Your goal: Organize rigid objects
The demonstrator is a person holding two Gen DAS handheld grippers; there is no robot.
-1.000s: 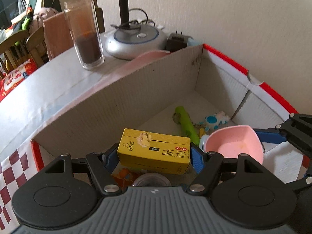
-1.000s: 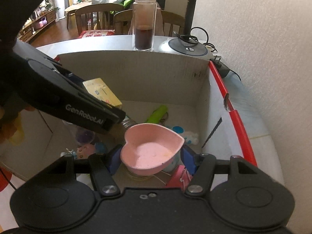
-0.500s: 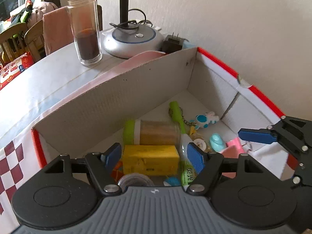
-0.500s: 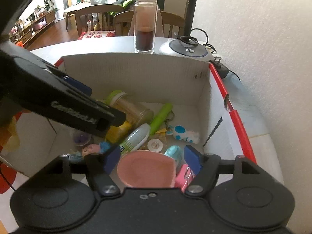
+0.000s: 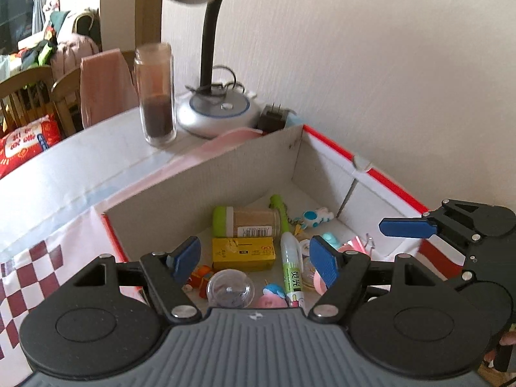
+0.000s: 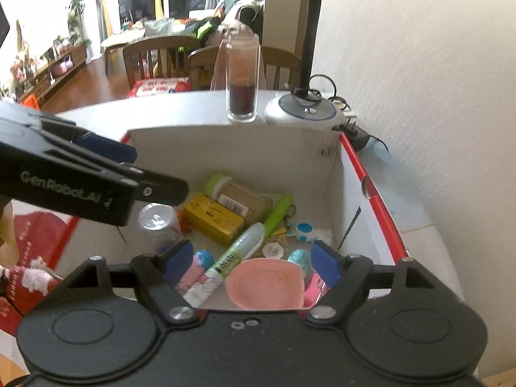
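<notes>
A cardboard box point(image 5: 206, 187) with a red rim point(image 6: 371, 190) holds several small objects. The yellow carton point(image 5: 243, 253) lies on the box floor, also in the right wrist view point(image 6: 213, 219). The pink heart-shaped bowl point(image 6: 266, 285) lies near the front, beside a glue tube point(image 6: 232, 258). A green-lidded jar point(image 5: 245, 221), green marker point(image 6: 279, 214) and clear cup point(image 5: 229, 293) lie there too. My left gripper point(image 5: 254, 261) is open and empty above the box. My right gripper point(image 6: 253, 264) is open and empty above the bowl.
A glass tumbler of dark liquid point(image 5: 156, 96) and a desk lamp base point(image 5: 219, 113) with a plug adapter point(image 5: 274, 117) stand behind the box. The wall is at the right. Chairs point(image 6: 161, 54) stand beyond the table. A checked cloth point(image 5: 19, 277) lies at the left.
Both grippers opened and dropped their loads: the yellow carton and the pink bowl now lie in the box. Both grippers have lifted up and back.
</notes>
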